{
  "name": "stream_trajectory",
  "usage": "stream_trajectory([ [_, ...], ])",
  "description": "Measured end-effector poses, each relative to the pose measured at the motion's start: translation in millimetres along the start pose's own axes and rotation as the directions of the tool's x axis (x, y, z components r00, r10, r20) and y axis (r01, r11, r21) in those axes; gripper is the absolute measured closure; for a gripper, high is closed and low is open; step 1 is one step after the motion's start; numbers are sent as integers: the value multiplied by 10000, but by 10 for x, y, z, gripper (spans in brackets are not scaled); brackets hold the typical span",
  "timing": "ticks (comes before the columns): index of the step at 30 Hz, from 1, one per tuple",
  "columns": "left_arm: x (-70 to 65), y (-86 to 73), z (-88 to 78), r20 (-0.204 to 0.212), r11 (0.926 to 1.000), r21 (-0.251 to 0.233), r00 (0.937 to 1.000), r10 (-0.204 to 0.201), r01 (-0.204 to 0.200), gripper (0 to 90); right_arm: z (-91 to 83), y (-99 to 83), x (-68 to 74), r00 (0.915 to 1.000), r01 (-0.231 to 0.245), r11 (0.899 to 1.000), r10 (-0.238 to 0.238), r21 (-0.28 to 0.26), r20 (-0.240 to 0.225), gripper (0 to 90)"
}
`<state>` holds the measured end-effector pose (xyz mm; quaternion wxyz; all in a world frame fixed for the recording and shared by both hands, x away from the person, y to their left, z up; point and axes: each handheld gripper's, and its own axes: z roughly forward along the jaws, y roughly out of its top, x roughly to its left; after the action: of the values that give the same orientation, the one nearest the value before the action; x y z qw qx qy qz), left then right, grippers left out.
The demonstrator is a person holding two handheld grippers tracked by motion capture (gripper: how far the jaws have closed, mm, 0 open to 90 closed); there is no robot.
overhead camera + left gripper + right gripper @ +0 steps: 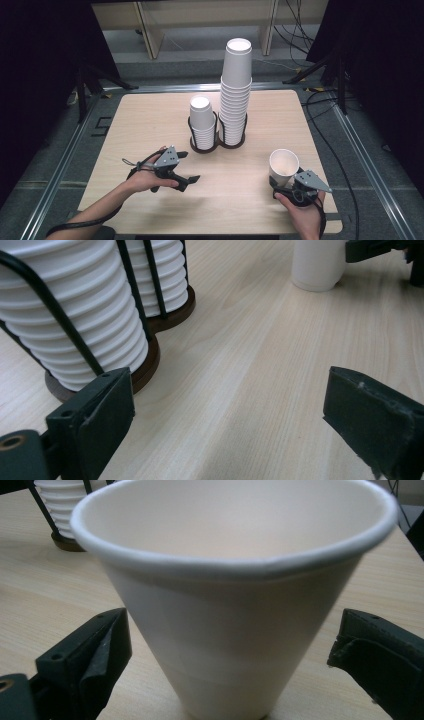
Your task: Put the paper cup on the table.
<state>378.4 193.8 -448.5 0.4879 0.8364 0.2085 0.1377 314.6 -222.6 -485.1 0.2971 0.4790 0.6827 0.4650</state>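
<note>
White paper cup [235, 610] stood upright on the tabletop [150, 130], between the spread, non-touching jaws of the right hand-held gripper [227, 655]. Best withdrawn straight back, clear of the cup wall. Left hand-held gripper [227, 425] parted, empty.

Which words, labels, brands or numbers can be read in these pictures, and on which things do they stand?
None: no readable text. The single paper cup, the stacked cups, their wire holder, the table and both grippers are plain and unmarked.
</note>
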Motion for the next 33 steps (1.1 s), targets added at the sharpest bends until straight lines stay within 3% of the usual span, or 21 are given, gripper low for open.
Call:
stream_trajectory([
  [1,2,-11,-6,-65,10000,-16,10000,-33,33,61,-20,-5,7,9999,-146,9999,147,61,-85,26],
  [2,-2,-22,1,-26,9997,-176,9998,-191,190,61,-26,-6,-18,9997,262,9996,-262,-95,30,24],
  [4,13,-44,-16,-67,9996,-190,9998,-203,202,61,-56,-13,-4,10000,27,9999,-26,104,-45,26],
  [7,26,-79,-49,-277,9988,-325,9990,-365,356,61,-72,-34,-27,9995,321,9994,-320,-152,71,28],
  [13,78,-161,-114,-510,9960,-613,9964,-680,649,59,-138,-57,-13,9998,168,9998,-170,-135,-127,33],
  [14,97,-204,-144,-747,9950,-692,9943,-765,714,59,-183,-58,-40,9979,643,9979,-644,-109,-110,36],
  [16,118,-243,-167,-817,9926,-823,9921,-955,887,59,-207,-72,-31,9984,469,9989,-469,-31,-302,37],
  [17,128,-263,-186,-957,9921,-833,9902,-1022,943,58,-229,-73,-41,9976,662,9978,-662,-44,-194,38],
  [18,142,-286,-197,-1030,9909,-934,9889,-1067,972,58,-248,-81,-29,9984,433,9990,-428,131,-365,38],
  [20,165,-336,-221,-1227,9872,-1154,9847,-1237,1096,57,-281,-89,-49,9976,657,9978,-657,-3,-213,40],
  [21,174,-359,-242,-1369,9863,-1138,9814,-1346,1194,57,-298,-99,-43,9986,476,9989,-476,22,-220,40],
  [23,195,-407,-266,-1623,9851,-1216,9766,-1408,1218,57,-330,-108,-76,9967,791,9968,-794,-149,-160,41],
  [25,198,-431,-267,-1628,9810,-1400,9741,-1568,1345,57,-346,-126,-74,9978,637,9977,-642,-235,-179,41],
  [26,205,-470,-286,-1824,9793,-1478,9693,-1646,1385,56,-379,-133,-74,9981,599,9982,-600,-41,-167,41],
  [27,211,-487,-295,-1904,9787,-1504,9673,-1674,1397,56,-376,-136,-95,9958,884,9958,-889,-228,-206,41],
  [30,220,-542,-308,-2109,9742,-1714,9605,-1816,1465,55,-428,-155,-86,9983,583,9982,-584,-153,-86,42],
  [31,221,-561,-311,-2163,9728,-1752,9581,-1879,1513,55,-432,-156,-117,9955,943,9948,-947,-386,-92,43],
  [32,219,-581,-311,-2207,9709,-1806,9555,-1960,1574,55,-446,-166,-111,9973,727,9965,-732,-406,-97,46],
  [33,219,-581,-311,-2207,9709,-1806,9555,-1960,1574,55,-468,-169,-124,9957,920,9946,-921,-489,-3,48],
])
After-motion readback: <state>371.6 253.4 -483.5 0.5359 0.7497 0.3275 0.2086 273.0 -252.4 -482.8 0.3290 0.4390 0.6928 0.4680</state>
